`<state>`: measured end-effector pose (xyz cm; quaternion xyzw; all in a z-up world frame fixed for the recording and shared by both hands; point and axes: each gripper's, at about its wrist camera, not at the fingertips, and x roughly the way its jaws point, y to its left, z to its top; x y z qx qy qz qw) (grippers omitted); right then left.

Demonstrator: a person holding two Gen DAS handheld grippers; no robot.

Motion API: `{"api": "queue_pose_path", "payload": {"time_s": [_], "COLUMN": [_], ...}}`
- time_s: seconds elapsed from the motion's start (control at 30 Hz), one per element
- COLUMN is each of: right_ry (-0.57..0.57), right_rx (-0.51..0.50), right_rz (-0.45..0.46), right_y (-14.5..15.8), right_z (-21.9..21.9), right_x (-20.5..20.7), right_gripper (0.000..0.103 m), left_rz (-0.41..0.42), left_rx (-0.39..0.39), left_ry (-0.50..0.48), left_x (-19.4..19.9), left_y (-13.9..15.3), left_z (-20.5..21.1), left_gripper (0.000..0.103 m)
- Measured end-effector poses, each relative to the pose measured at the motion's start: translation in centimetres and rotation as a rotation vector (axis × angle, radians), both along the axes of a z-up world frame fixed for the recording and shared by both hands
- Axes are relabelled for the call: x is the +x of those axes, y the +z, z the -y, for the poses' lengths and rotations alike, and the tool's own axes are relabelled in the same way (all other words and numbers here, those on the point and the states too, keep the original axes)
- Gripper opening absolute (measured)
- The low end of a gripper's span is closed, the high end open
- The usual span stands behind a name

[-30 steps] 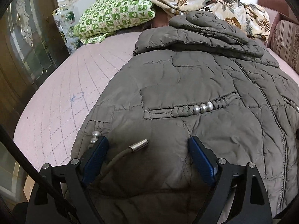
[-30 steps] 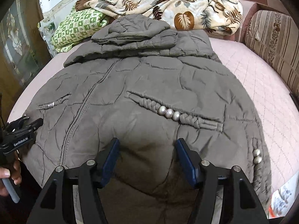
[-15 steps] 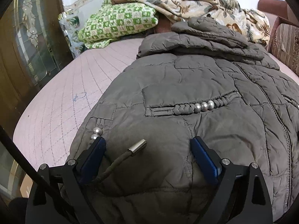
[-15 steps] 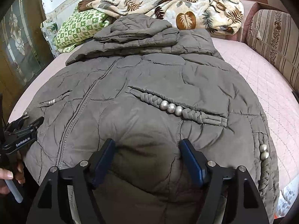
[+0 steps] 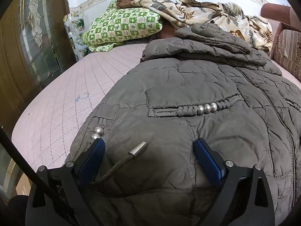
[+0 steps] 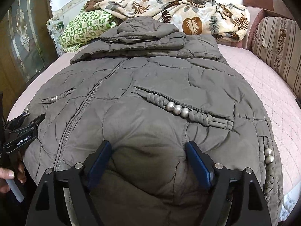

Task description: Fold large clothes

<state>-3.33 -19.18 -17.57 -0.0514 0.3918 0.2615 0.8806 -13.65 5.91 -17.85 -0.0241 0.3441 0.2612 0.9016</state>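
Note:
A large grey-brown quilted hooded jacket (image 5: 197, 86) lies front-up on a pink quilted bed (image 5: 62, 101), hood at the far end. It also fills the right wrist view (image 6: 150, 79). My left gripper (image 5: 148, 150) is open, its blue pads straddling the hem at the jacket's left side, beside a drawstring with a metal tip (image 5: 138, 148). My right gripper (image 6: 148, 150) is open, its pads straddling a bulge of the hem right of the zipper (image 6: 82, 109). The left gripper shows in the right wrist view (image 6: 24, 128) at the far left.
A green checked pillow (image 5: 124, 28) and a leaf-patterned blanket (image 6: 188, 13) lie at the head of the bed. A striped sofa cushion (image 6: 278, 43) stands to the right. A wooden glass-paned door (image 5: 32, 37) is on the left.
Both cameras have tilted or drawn back slightly, so the jacket and the bed's far end sit lower in view. Both grippers stay open over the hem.

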Motion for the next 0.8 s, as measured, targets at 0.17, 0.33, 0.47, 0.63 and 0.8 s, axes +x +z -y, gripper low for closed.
{"api": "queue_pose_path", "payload": {"time_s": [0.17,0.33,0.47,0.63,0.8], "right_ry": [0.003,0.002,0.003,0.003,0.002], "right_rx": [0.0,-0.002,-0.002,-0.003,-0.004], "right_rz": [0.007,0.008,0.009,0.011,0.007], "right_y": [-0.07,-0.08,-0.08,-0.08,-0.04], "right_z": [0.0,-0.12,-0.14,-0.17,-0.24], "right_x": [-0.08,-0.22,-0.22,-0.26,-0.31], "right_gripper": [0.085,0.087,0.087,0.087,0.087], "left_rz": [0.0,0.003,0.001,0.006,0.002], "left_rx": [0.003,0.004,0.003,0.005,0.003], "left_ry": [-0.002,-0.001,0.0,-0.002,-0.004], "left_x": [-0.04,-0.03,-0.07,-0.05,0.03], "left_y": [0.01,-0.02,-0.05,0.01,0.07], "left_z": [-0.02,-0.01,0.0,0.0,0.06], "left_gripper": [0.096,0.096,0.096,0.096,0.096]}}
